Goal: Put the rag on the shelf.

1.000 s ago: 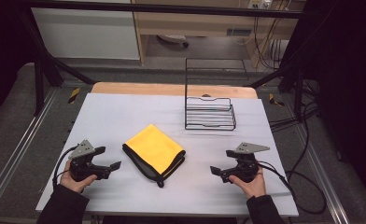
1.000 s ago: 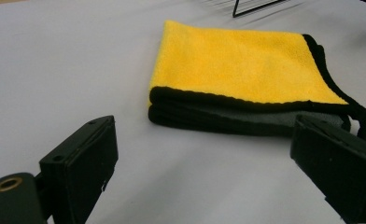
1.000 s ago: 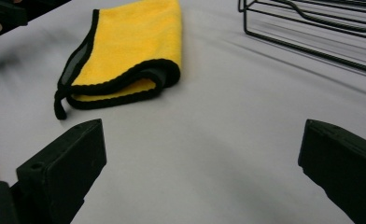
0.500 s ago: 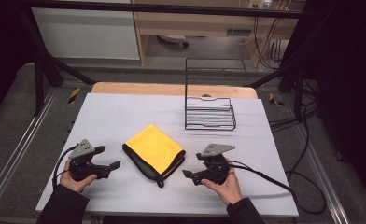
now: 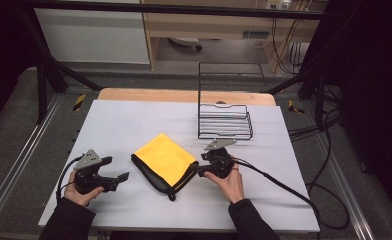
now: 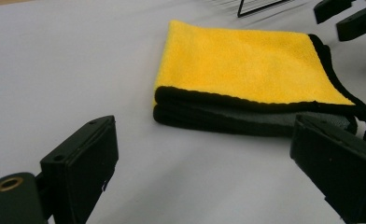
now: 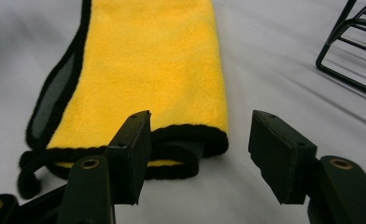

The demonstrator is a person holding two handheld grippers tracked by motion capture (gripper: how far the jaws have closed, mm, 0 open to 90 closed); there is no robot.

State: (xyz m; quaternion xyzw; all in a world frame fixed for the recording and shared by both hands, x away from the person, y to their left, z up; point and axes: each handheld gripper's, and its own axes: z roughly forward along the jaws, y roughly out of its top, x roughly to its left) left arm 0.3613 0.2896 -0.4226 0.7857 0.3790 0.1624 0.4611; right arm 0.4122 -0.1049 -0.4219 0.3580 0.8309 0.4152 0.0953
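Observation:
A folded yellow cloth [image 5: 165, 160] with black edging lies on the white table cover [image 5: 134, 120], one corner towards me. My right gripper [image 5: 200, 169] sits at the cloth's right corner. In the right gripper view its jaws [image 7: 200, 140] stand half apart and have just been closing; the cloth's folded end [image 7: 153, 60] lies at their mouth, with neither pad pressing on it. My left gripper [image 5: 121, 176] rests left of the cloth, apart from it. Its jaws [image 6: 204, 177] are wide open and hold nothing, and the cloth [image 6: 246, 65] lies ahead of them.
A black wire rack [image 5: 224, 122] stands behind the right gripper; its corner [image 7: 354, 46] is at the upper right of the right gripper view. The right gripper's cable [image 5: 284, 182] trails off to the right. Bare cover lies at the left and front.
My right gripper has slid left across the table to the cloth's right corner, and its jaws have narrowed. The left gripper and the cloth have stayed put.

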